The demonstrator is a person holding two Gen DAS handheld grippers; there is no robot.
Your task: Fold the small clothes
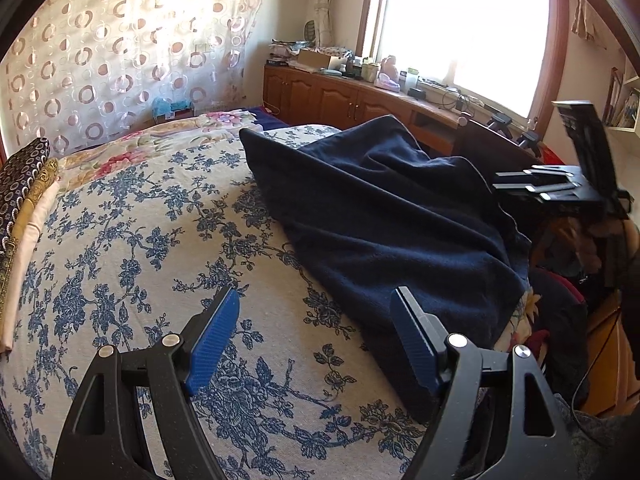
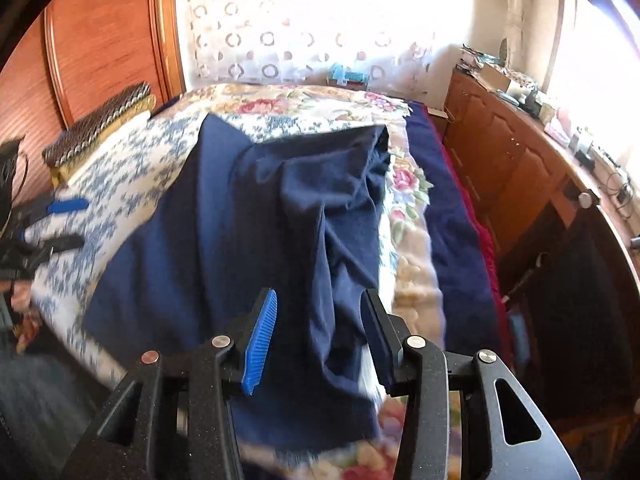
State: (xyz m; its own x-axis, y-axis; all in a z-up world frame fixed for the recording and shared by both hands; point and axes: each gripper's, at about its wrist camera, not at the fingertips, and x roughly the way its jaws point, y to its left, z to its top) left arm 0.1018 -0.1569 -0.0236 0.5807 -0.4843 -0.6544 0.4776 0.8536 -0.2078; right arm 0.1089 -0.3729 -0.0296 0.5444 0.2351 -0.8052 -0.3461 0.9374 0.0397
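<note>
I see both my left tongs (image 1: 316, 320) and right tongs (image 2: 318, 320) spread and gripping nothing, the navy garment (image 1: 400, 208) rumpled mid-frame on the blue-floral bed (image 1: 140, 240), wooden cabinets (image 1: 340, 96) under the bright window (image 1: 460, 28) upper right.

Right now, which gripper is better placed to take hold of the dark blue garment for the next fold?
Probably the right gripper: its open fingers already straddle a raised fold of the dark blue garment. The left gripper is also open but over the bare floral bedspread, beside the cloth's edge.
</note>
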